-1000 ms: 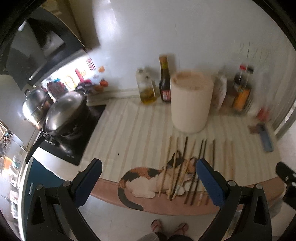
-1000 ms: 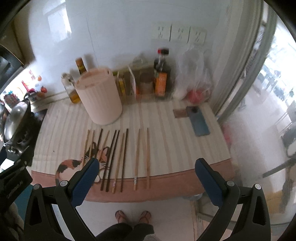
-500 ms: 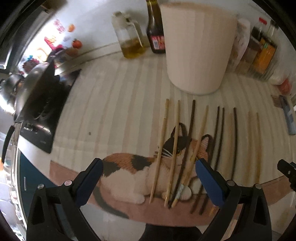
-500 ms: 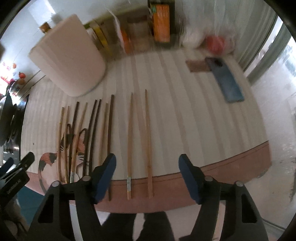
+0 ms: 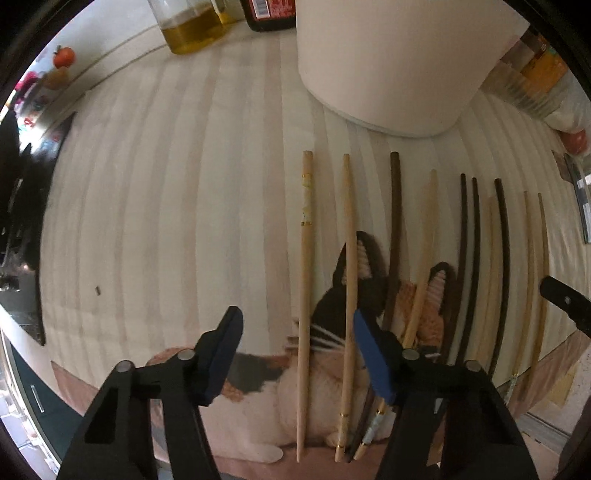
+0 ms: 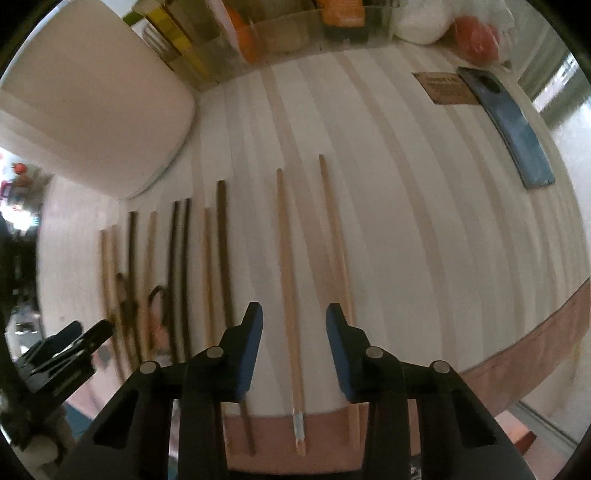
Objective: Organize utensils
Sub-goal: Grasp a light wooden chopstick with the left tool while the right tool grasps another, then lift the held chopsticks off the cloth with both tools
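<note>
Several chopsticks, pale wood and dark brown, lie side by side on a striped cloth with a cat picture [image 5: 258, 373]. My left gripper [image 5: 295, 332] is open low over the leftmost pale chopstick [image 5: 305, 280], which lies between its fingers; a second pale one [image 5: 351, 280] runs beside the right finger. My right gripper [image 6: 294, 321] is open over a pale chopstick with a white tip [image 6: 288, 280]; another pale one [image 6: 334, 236] lies by its right finger. A tall beige holder [image 5: 399, 62] stands behind the row and also shows in the right wrist view [image 6: 85, 99].
Oil and sauce bottles [image 5: 192, 26] stand at the back wall. A stove edge [image 5: 22, 221] is at the left. A blue phone [image 6: 509, 122] and a brown card [image 6: 443, 88] lie at the right. A clear box of packets [image 6: 280, 33] lines the back.
Both grippers have dropped down close to the cloth. Both jaws have narrowed, the right more than the left, each now framing a pale chopstick.
</note>
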`<control>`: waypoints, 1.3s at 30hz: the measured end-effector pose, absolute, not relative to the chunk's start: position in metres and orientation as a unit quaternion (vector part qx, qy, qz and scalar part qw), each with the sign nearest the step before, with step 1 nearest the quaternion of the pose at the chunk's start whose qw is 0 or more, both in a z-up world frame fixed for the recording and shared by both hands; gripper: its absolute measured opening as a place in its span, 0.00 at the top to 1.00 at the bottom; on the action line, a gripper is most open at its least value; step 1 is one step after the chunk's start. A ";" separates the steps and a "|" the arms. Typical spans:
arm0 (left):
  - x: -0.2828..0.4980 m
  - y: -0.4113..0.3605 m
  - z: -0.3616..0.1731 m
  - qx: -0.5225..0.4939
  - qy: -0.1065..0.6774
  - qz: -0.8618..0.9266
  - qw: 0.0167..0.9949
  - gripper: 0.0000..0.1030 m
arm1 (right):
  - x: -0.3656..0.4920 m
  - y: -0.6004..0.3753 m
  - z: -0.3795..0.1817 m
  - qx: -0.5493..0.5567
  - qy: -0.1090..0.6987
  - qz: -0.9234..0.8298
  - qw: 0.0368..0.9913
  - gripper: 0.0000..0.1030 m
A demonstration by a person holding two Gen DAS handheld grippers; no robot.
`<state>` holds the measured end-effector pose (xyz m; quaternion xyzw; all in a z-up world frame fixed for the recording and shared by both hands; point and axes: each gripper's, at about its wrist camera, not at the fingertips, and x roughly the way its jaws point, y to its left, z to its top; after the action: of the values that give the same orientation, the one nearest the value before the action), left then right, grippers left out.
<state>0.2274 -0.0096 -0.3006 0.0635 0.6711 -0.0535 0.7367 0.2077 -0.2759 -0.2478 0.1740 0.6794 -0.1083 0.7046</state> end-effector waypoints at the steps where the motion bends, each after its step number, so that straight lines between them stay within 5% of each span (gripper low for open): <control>1: 0.228 -0.010 -0.302 0.063 0.672 -0.058 0.736 0.51 | 0.213 -0.273 -0.254 0.167 0.683 -0.114 0.702 0.64; 6: 0.228 -0.019 -0.299 0.078 0.661 -0.074 0.743 0.53 | 0.227 -0.261 -0.270 0.138 0.693 -0.126 0.697 0.65; 7: 0.229 -0.021 -0.299 0.078 0.659 -0.077 0.744 0.57 | 0.231 -0.257 -0.270 0.130 0.695 -0.122 0.696 0.67; 9: 0.232 -0.024 -0.302 0.071 0.667 -0.079 0.737 0.83 | 0.236 -0.252 -0.272 0.111 0.700 -0.127 0.694 0.72; 11: 0.233 -0.021 -0.303 0.064 0.669 -0.072 0.737 0.89 | 0.240 -0.249 -0.272 0.096 0.705 -0.135 0.690 0.80; 13: 0.235 -0.016 -0.302 0.059 0.673 -0.068 0.734 0.89 | 0.242 -0.248 -0.272 0.097 0.705 -0.134 0.689 0.93; 23: 0.258 0.024 -0.290 -0.006 0.694 -0.011 0.720 0.89 | 0.241 -0.278 -0.280 0.196 0.731 -0.073 0.650 0.93; 29: 0.267 0.068 -0.280 -0.064 0.699 -0.034 0.711 0.87 | 0.250 -0.272 -0.278 0.154 0.741 -0.055 0.651 0.93; 39: 0.277 0.094 -0.280 -0.026 0.692 -0.016 0.721 0.81 | 0.251 -0.244 -0.282 0.164 0.739 -0.049 0.652 0.93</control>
<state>0.2767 0.0942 -0.2797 -0.0265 0.6918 -0.0160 0.7214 0.2509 -0.2437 -0.2820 0.1643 0.7387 -0.0487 0.6519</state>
